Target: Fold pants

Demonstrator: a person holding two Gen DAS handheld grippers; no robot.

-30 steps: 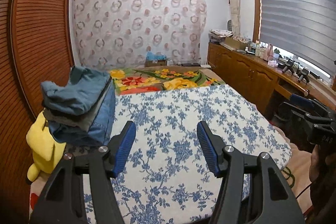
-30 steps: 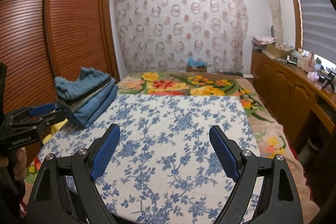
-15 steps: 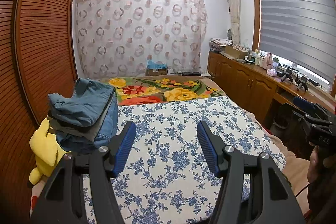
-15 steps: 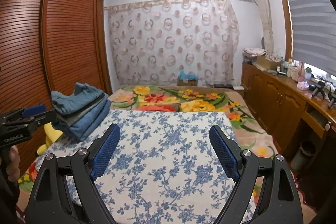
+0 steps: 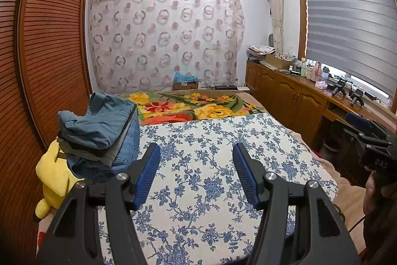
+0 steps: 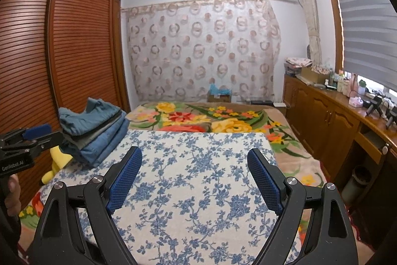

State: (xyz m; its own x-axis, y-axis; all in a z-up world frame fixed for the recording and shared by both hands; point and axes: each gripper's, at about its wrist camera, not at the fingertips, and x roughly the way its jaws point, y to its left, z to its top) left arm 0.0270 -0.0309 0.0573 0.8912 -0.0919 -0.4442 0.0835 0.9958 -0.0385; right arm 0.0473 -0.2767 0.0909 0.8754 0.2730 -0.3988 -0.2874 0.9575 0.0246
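Observation:
A stack of folded pants (image 5: 99, 133), teal on top, grey and blue denim below, sits at the far left edge of the blue-flowered sheet (image 5: 211, 165); it also shows in the right wrist view (image 6: 94, 131). My left gripper (image 5: 196, 173) is open and empty, held above the sheet to the right of the stack. My right gripper (image 6: 194, 180) is open and empty above the sheet's middle. Each gripper shows at the edge of the other's view: the right gripper (image 5: 369, 140), the left gripper (image 6: 27, 140).
A yellow plush toy (image 5: 53, 175) lies under the stack's left side. A flowered blanket (image 5: 193, 106) covers the far end of the bed. A brown louvred wardrobe (image 5: 44, 54) stands left; a wooden cabinet (image 5: 297, 96) with clutter runs along the right under the window.
Both grippers have lifted and pulled back from the bed, so the views tilt up and show more wall and ceiling. Both stay open and empty.

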